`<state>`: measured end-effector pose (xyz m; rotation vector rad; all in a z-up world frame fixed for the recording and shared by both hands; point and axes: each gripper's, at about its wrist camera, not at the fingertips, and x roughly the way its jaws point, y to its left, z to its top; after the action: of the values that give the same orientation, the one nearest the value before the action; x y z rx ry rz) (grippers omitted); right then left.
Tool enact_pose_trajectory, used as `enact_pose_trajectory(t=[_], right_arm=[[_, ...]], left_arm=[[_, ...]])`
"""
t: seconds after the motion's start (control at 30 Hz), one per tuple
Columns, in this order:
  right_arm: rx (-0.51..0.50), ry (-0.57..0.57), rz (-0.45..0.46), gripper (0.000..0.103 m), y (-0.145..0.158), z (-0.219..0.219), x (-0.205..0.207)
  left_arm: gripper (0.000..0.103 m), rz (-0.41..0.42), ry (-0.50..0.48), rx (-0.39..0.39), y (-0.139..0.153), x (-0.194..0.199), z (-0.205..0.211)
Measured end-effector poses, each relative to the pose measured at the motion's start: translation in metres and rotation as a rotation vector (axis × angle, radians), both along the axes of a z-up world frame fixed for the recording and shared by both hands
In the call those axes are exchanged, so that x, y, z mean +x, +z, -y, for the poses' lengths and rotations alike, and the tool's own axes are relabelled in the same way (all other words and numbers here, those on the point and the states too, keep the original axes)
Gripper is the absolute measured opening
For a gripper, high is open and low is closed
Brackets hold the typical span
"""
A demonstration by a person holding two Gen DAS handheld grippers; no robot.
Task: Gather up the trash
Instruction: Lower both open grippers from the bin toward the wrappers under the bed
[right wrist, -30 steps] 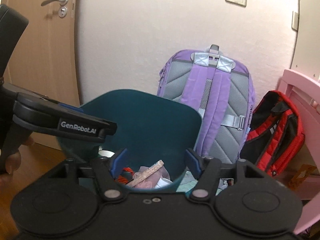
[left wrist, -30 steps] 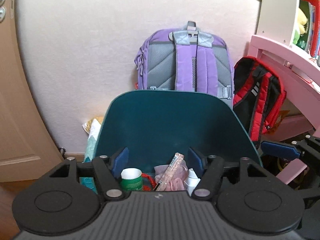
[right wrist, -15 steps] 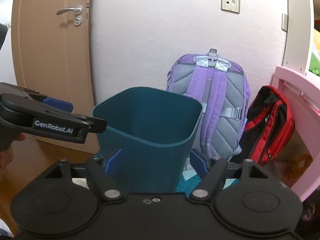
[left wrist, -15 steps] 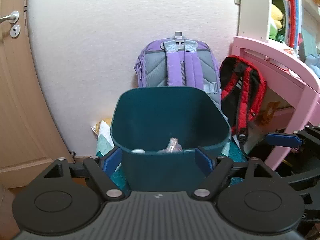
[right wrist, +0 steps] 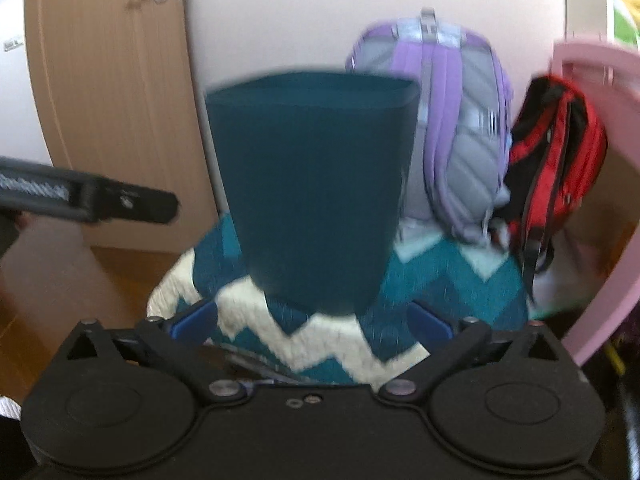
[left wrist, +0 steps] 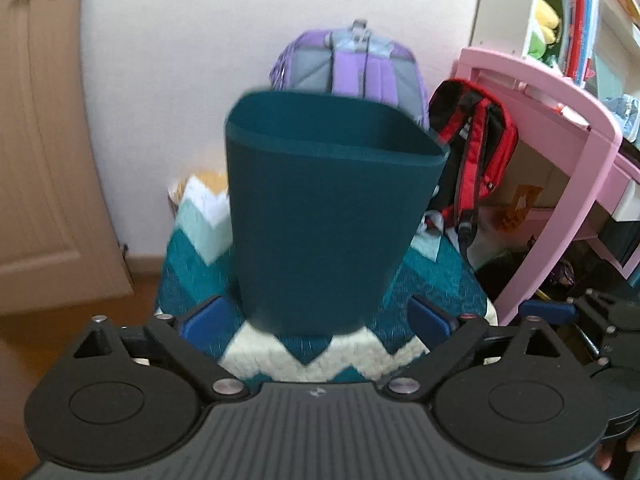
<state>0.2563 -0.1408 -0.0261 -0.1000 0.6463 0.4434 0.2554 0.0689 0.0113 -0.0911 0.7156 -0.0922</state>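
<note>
Bin (left wrist: 320, 216), dark teal, upright on the zigzag rug (left wrist: 320, 360), long axis vertical, open mouth pointing up, walls narrowing toward the base, contents hidden from this low angle. Just in front of it, left hand-held gripper (left wrist: 314, 318) and right hand-held gripper (right wrist: 310, 322), each spread wide after opening further just now, blue pads flanking the bin's base without touching, nothing held. Behind the bin against the far wall, purple backpack (left wrist: 360, 64); to its right, red backpack (left wrist: 476, 144) beside the pink desk (left wrist: 560, 92).
</note>
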Motion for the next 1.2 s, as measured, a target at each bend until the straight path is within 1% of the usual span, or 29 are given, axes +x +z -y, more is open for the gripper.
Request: enact_pose_trajectory(t=[0.07, 0.13, 0.33, 0.47, 0.63, 0.7, 0.8, 0.93, 1.0, 1.13, 1.2], right_arm=[[0.002, -0.011, -0.038, 0.103, -0.026, 0.001, 0.003], [-0.003, -0.026, -0.077, 0.103, -0.05, 0.002, 0.007], [-0.041, -0.044, -0.21, 0.103, -0.13, -0.001, 0.025], [-0.08, -0.025, -0.287, 0.103, -0.18, -0.012, 0.039], [-0.134, 0.034, -0.364, 0.103, -0.24, -0.032, 0.054], [-0.158, 0.073, -0.398, 0.103, -0.262, -0.04, 0.059], [-0.208, 0.154, -0.432, 0.102, -0.293, -0.054, 0.064], [-0.277, 0.245, -0.459, 0.1, -0.327, -0.069, 0.067], [-0.309, 0.287, -0.472, 0.1, -0.343, -0.074, 0.069], [-0.368, 0.367, -0.484, 0.098, -0.369, -0.086, 0.074], [-0.401, 0.405, -0.479, 0.097, -0.381, -0.092, 0.077]], left_arm=[[0.1, -0.013, 0.01, -0.012, -0.023, -0.001, -0.006], [0.102, -0.043, 0.027, -0.01, -0.048, 0.002, -0.011], [0.102, -0.178, 0.055, -0.041, -0.136, 0.019, -0.03], [0.102, -0.276, 0.052, -0.025, -0.196, 0.034, -0.042], [0.102, -0.381, 0.083, -0.01, -0.271, 0.052, -0.06], [0.102, -0.413, 0.056, -0.013, -0.299, 0.06, -0.065], [0.102, -0.428, 0.01, 0.012, -0.33, 0.068, -0.068], [0.102, -0.431, -0.03, 0.037, -0.363, 0.077, -0.073], [0.102, -0.431, -0.069, 0.049, -0.38, 0.082, -0.075], [0.102, -0.422, -0.175, 0.118, -0.411, 0.086, -0.074], [0.102, -0.411, -0.237, 0.17, -0.426, 0.087, -0.073]])
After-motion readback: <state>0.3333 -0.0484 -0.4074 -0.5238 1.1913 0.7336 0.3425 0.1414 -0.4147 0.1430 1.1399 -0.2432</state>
